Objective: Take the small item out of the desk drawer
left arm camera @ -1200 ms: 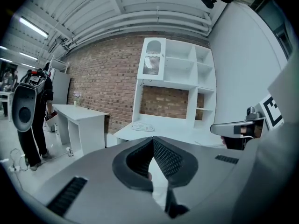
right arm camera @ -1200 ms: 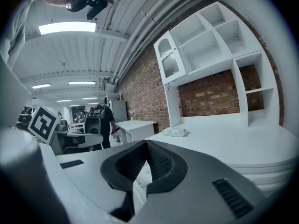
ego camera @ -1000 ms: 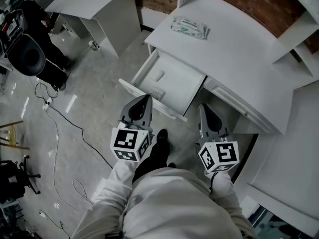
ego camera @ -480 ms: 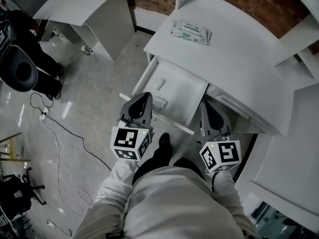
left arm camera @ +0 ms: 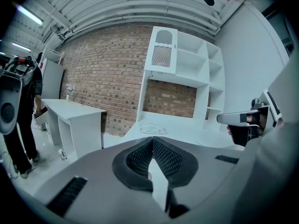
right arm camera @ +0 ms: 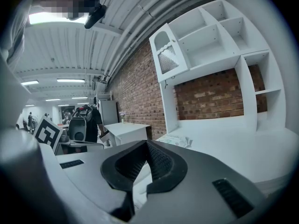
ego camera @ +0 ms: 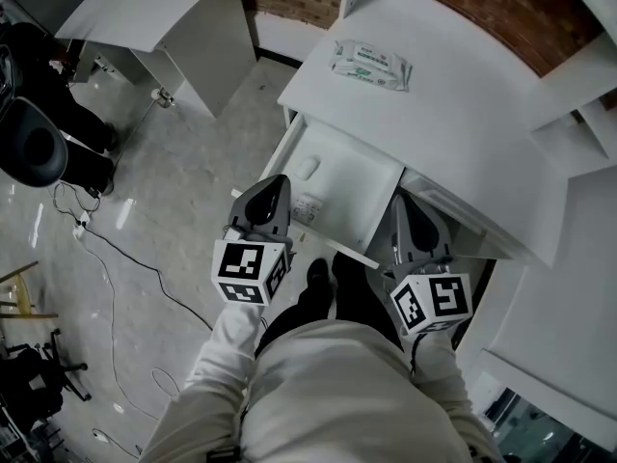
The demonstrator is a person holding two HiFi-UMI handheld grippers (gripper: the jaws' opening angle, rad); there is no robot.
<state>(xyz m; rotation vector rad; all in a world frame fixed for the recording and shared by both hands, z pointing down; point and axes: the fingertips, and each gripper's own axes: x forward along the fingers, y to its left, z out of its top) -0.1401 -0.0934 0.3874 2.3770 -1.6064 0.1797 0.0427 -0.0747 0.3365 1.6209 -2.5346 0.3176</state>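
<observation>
White desk is carrying a pack of wipes on its top, and its drawer is standing pulled out below. A small pale oval item is lying on the drawer floor toward the back left, with a little printed card nearer the front edge. The left gripper is hovering over the drawer's front left corner, jaws clenched on nothing. The right gripper is hanging by the drawer's front right corner, likewise clenched and empty. Neither is touching the item.
</observation>
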